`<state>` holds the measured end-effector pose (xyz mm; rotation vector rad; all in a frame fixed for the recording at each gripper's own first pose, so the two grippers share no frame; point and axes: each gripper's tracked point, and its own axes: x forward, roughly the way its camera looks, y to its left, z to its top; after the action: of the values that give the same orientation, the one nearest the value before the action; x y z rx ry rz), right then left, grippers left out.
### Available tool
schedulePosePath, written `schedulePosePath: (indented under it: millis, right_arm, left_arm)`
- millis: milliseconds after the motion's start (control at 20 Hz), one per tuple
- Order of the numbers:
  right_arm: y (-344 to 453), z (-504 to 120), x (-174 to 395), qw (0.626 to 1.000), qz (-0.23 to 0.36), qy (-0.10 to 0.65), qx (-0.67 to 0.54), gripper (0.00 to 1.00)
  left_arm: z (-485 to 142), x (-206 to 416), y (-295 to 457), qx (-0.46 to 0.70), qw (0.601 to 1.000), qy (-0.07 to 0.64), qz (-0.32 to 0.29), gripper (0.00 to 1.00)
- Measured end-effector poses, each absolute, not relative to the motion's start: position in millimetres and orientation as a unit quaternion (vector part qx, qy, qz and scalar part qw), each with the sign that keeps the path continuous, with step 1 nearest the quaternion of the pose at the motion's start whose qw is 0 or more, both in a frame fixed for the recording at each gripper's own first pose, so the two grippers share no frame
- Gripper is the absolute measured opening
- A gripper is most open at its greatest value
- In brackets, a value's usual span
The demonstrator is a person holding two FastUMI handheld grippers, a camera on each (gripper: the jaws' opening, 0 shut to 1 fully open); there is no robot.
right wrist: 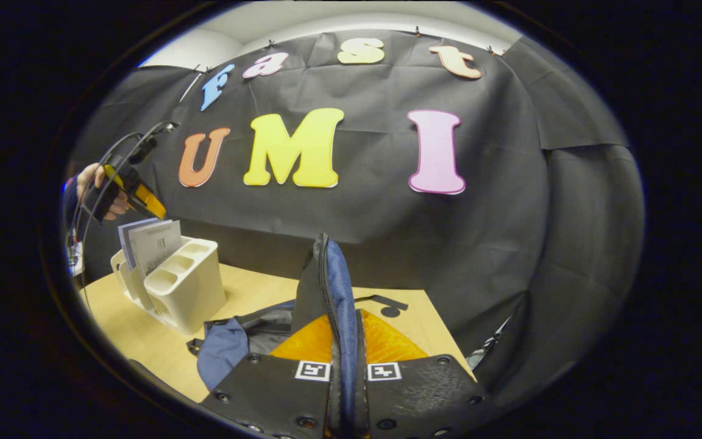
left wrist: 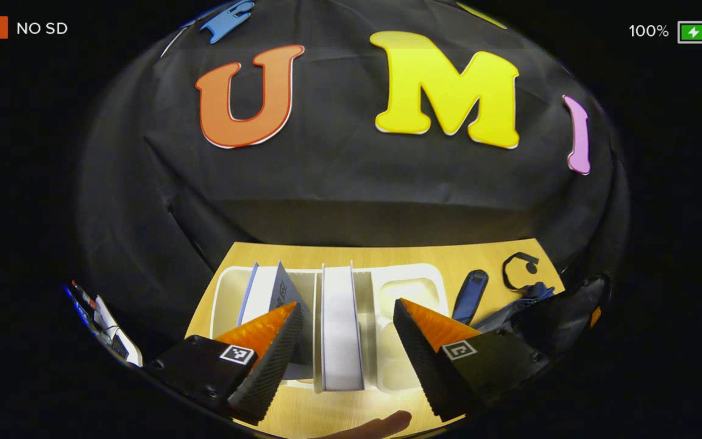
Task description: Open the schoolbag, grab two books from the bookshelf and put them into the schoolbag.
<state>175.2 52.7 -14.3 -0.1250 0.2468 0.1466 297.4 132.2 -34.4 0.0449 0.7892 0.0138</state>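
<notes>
The schoolbag [right wrist: 333, 286] hides the right gripper's fingertips [right wrist: 351, 341] in the right gripper view. In the left gripper view, the left gripper's near finger [left wrist: 265, 347] covers the left book's [left wrist: 275, 292] lower part.

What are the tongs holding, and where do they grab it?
The right tongs pinch the schoolbag by its zippered edge, lifting it up. The left tongs are open above the books, holding nothing.

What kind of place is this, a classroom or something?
More likely a staged recording booth: black cloth wall behind a small wooden table holding a white bookshelf with books and a blue schoolbag, worked with handheld tongs.
</notes>
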Motion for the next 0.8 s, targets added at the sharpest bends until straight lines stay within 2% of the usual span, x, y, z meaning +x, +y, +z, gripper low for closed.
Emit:
schedulePosePath:
  millis: [100,150,200,350,550,800]
  right_arm:
    - [51.6,-13.5,170.8,0.988,0.074,0.122,-0.065,0.08]
    - [51.2,-14.8,168.2,0.988,0.075,0.121,-0.066,0.08]
    - [49.9,-14.9,166.9,0.988,0.073,0.120,-0.068,0.08]
    - [45.9,-21.4,163.9,0.987,0.068,0.129,-0.073,0.08]
    - [47.0,-22.9,165.1,0.987,0.070,0.126,-0.076,0.07]
    - [44.0,-28.2,164.4,0.988,0.065,0.134,-0.051,0.08]
  left_arm:
    - [-50.3,300.9,131.9,0.020,0.908,0.418,0.001,0.93]
    - [-57.4,304.1,134.1,0.023,0.903,0.429,0.007,0.96]
    - [-62.9,305.9,131.3,0.023,0.899,0.437,0.000,0.91]
    - [-84.3,306.6,125.8,0.031,0.882,0.471,-0.007,0.87]
    - [-103.7,303.0,141.2,0.061,0.855,0.515,0.022,0.80]
    - [-119.2,298.9,135.6,0.053,0.835,0.548,0.002,0.63]
